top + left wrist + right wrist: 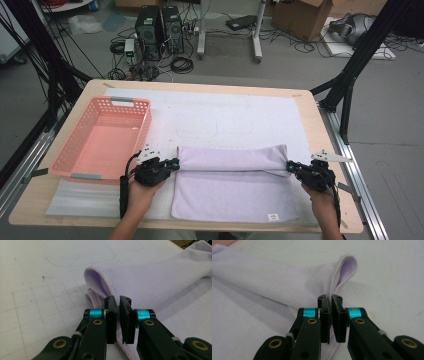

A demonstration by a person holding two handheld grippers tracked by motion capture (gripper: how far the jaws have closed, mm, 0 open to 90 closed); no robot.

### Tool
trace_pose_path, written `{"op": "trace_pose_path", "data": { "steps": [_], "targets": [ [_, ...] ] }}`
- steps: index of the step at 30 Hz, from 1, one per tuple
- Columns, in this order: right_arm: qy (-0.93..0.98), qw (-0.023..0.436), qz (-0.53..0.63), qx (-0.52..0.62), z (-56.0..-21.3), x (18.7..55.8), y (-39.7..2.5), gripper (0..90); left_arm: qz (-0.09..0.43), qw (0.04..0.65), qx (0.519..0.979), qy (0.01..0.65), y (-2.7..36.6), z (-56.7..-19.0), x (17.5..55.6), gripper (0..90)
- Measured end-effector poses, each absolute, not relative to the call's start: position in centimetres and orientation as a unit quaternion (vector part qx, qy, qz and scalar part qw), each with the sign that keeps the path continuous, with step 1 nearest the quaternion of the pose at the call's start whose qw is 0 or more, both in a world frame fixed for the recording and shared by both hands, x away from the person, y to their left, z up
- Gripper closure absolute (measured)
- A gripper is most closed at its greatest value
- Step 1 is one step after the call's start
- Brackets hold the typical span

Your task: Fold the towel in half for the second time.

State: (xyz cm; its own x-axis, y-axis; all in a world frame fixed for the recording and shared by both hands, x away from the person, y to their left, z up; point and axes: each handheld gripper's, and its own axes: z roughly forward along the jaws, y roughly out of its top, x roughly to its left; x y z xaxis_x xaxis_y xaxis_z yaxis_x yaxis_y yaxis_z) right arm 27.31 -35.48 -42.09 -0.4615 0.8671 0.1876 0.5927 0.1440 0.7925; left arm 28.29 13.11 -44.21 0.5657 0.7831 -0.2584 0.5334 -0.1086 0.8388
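A lilac towel lies on the white mat near the table's front, its far part folded over toward me into a thick roll. My left gripper is shut on the towel's left edge, the hem pinched between the jaws. My right gripper is shut on the right edge, where the hem loops up just past the jaws. A small white label sits at the towel's near right corner.
A pink plastic basket, empty, stands at the left of the table beside my left hand. The white mat extends behind the towel. Table edges run close on the right and front; cables and computer cases lie on the floor beyond.
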Motion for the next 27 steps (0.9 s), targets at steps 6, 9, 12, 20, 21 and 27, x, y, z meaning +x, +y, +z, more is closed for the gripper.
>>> {"op": "trace_pose_path", "data": {
  "steps": [6,9,12,20,21,27],
  "targets": [
    [0.736,0.152,0.424,0.506,-42.6,27.2,-35.6,72.9,0.125,0.498,0.728,0.454,13.2,-44.2,28.5,54.3],
    [0.725,0.155,0.432,0.514,-42.2,27.3,-35.7,65.0,0.121,0.503,0.727,0.452,13.1,-44.1,29.2,44.7],
    [0.717,0.161,0.438,0.518,-41.8,27.8,-35.6,58.1,0.115,0.500,0.732,0.449,12.6,-44.0,30.2,41.0],
    [0.722,0.161,0.404,0.538,-41.4,31.0,-34.8,45.1,0.115,0.491,0.721,0.476,11.9,-43.8,33.5,38.8],
    [0.723,0.156,0.399,0.542,-41.4,31.5,-34.7,45.0,0.116,0.493,0.720,0.474,11.8,-43.7,33.8,39.6],
    [0.736,0.136,0.363,0.555,-42.1,34.3,-34.0,58.2,0.093,0.463,0.737,0.484,11.2,-44.1,34.4,78.7]
  ]
}}
